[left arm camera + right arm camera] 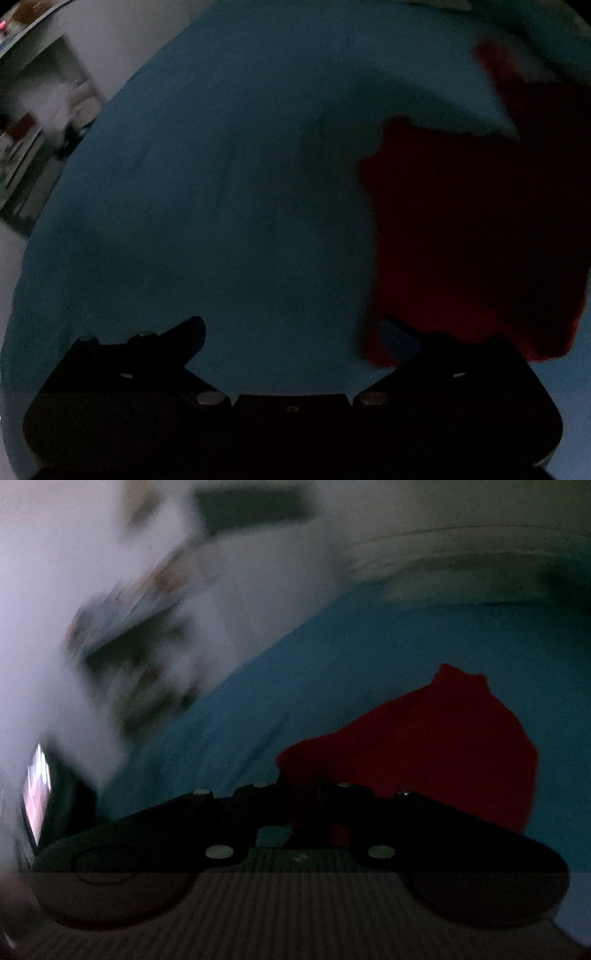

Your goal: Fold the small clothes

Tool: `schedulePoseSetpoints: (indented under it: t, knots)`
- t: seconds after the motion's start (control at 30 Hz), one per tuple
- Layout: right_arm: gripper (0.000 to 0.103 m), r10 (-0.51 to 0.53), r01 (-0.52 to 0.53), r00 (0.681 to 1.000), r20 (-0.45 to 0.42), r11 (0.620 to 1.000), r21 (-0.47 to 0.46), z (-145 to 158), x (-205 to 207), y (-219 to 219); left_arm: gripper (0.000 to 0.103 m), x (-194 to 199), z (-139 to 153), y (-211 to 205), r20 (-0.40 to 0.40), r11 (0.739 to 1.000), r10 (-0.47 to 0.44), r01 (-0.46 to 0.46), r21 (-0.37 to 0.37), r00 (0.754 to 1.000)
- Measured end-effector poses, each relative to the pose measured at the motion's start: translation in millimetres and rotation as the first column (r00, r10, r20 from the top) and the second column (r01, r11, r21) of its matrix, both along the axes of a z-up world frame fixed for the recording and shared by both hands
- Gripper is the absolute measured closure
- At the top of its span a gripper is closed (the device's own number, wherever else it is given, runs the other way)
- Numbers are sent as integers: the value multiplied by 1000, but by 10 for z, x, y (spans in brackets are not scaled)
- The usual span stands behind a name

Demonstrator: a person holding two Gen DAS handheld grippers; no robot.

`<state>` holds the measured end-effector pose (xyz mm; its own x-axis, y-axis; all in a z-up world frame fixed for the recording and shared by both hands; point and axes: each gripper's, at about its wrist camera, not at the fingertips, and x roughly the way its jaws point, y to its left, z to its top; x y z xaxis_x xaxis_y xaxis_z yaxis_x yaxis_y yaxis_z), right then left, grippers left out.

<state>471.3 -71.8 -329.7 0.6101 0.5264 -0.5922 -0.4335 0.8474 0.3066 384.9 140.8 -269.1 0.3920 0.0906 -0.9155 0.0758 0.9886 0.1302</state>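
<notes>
A small red garment [476, 236] lies on a blue sheet [207, 192], at the right of the left wrist view. My left gripper [291, 332] is open, its jaws wide apart over the sheet; the right finger [413, 343] sits at the garment's near left edge. In the right wrist view my right gripper [301, 794] is shut on the near edge of the red garment [436, 746], which spreads away from the fingers to the right. The lighting is dim and both views are blurred.
The blue sheet [369, 646] covers a bed. Shelves and clutter [33, 140] stand past its left edge. A lit screen [37, 790] shows at the far left of the right wrist view. A pale wall and bedding edge [461, 565] lie behind.
</notes>
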Motion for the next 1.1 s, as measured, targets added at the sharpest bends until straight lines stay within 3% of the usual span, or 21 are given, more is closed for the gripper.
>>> schedulePoseSetpoints:
  t: [0.13, 0.2, 0.27, 0.33, 0.5, 0.6, 0.77, 1.0, 1.1]
  knots:
    - [77, 174, -201, 975, -137, 955, -219, -803, -5, 727, 1, -71, -205, 272, -47, 999, 48, -48, -8, 998]
    - [75, 205, -243, 964, -168, 935, -258, -1029, -38, 843, 1, -167, -246, 358, -57, 998, 60, -62, -27, 997]
    - [57, 210, -243, 968, -138, 924, -297, -1061, -79, 883, 1, -206, -248, 381, -56, 996, 66, -69, -49, 996]
    - [24, 214, -240, 970, -115, 916, -321, -983, -122, 876, 1, -242, -191, 400, -55, 994, 73, -77, -72, 996]
    - [17, 101, -87, 995, 18, 926, -367, -589, -548, 400, 1, -282, -58, 461, -27, 983, 92, -95, -158, 995]
    - [17, -11, 39, 998, 65, 888, -459, -564, -909, 144, 1, -244, -13, 382, -35, 966, 84, -90, -243, 996]
    - [21, -131, 97, 991, -21, 824, -558, -966, -1199, -112, 2, -92, -140, 154, -54, 949, 64, -78, -307, 996]
    - [47, -243, 189, 970, -26, 816, -547, -1193, -1096, -41, 8, 145, -292, -50, -61, 947, 50, -67, -314, 997]
    - [50, -268, 218, 963, -12, 809, -546, -1218, -1036, -12, 8, 149, -269, -106, -52, 949, 43, -57, -309, 998]
